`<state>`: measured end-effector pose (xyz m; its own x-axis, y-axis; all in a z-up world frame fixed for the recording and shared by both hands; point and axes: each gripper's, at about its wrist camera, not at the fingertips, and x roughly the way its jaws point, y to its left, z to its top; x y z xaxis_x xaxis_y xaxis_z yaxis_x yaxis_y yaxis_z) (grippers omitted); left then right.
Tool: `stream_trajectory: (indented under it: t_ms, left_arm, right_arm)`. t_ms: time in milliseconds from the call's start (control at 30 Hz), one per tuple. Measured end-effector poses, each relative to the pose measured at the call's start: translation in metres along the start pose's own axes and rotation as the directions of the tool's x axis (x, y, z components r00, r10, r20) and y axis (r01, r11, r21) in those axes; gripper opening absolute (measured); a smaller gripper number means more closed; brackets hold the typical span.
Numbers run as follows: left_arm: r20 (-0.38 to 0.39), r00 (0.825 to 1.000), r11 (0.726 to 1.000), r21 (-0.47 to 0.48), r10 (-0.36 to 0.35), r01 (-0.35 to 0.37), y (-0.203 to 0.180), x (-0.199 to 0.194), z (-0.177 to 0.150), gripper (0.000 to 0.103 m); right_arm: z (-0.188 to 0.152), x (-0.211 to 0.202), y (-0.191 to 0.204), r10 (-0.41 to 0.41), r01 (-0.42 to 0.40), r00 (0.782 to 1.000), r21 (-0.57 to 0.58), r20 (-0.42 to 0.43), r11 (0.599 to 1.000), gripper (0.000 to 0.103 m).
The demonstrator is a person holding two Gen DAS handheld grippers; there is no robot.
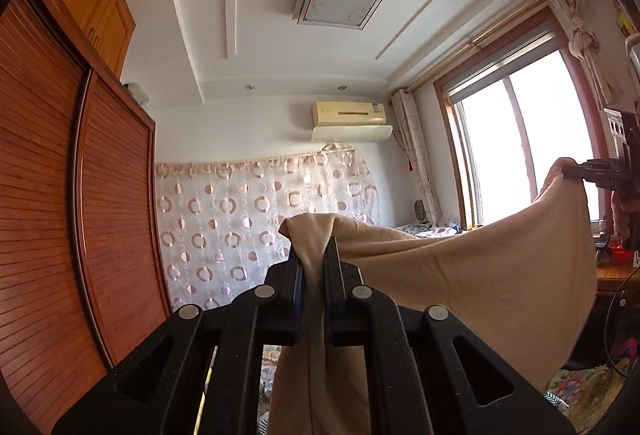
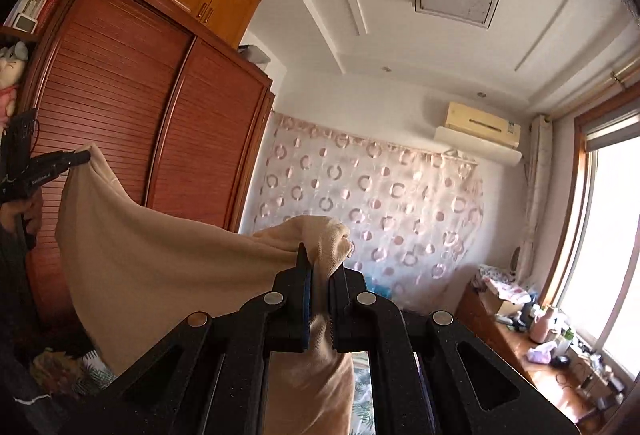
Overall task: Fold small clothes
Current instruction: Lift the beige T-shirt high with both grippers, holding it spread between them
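A beige garment hangs stretched in the air between both grippers, sagging in the middle. My left gripper is shut on one bunched corner of it, which pokes up past the fingertips. In the right wrist view the same beige garment spreads to the left, and my right gripper is shut on its other corner. Each gripper shows in the other's view: the right gripper at the far right edge, the left gripper at the far left, both pinching the cloth's upper edge.
A tall reddish wooden wardrobe stands on the left. A patterned curtain covers the far wall under an air conditioner. A bright window is on the right, above a cluttered wooden desk. A floral bedsheet lies below.
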<state>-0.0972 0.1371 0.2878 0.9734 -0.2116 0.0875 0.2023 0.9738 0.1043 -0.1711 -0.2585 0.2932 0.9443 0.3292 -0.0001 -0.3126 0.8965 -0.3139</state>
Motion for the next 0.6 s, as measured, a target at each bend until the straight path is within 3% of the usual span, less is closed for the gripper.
stream_trajectory:
  t_ms: [133, 267, 400, 467, 600]
  left_arm:
    - [-0.088, 0.996, 1.000, -0.004, 0.018, -0.018, -0.002, 0.041, -0.016, 0.009]
    - [-0.216, 0.975, 0.998, 0.021, 0.056, -0.052, 0.000, 0.113, -0.064, 0.009]
    - [-0.356, 0.930, 0.996, 0.045, 0.092, -0.081, 0.003, 0.199, -0.145, 0.009]
    - [-0.402, 0.911, 0.996, 0.033, 0.091, -0.085, 0.006, 0.229, -0.175, 0.009]
    - [-0.504, 0.858, 0.995, 0.027, 0.099, -0.099, 0.012, 0.292, -0.243, 0.009]
  right_arm:
    - [-0.013, 0.037, -0.021, 0.005, -0.003, 0.998, 0.021, -0.067, 1.000, 0.006]
    - [-0.047, 0.105, -0.032, 0.018, -0.010, 0.984, 0.042, -0.177, 0.999, 0.006]
    - [-0.113, 0.190, -0.037, 0.081, -0.064, 0.958, 0.070, -0.275, 0.995, 0.006]
    - [-0.149, 0.234, -0.039, 0.098, -0.069, 0.937, 0.097, -0.336, 0.993, 0.007]
    - [-0.210, 0.310, -0.041, 0.110, -0.056, 0.889, 0.132, -0.445, 0.990, 0.007]
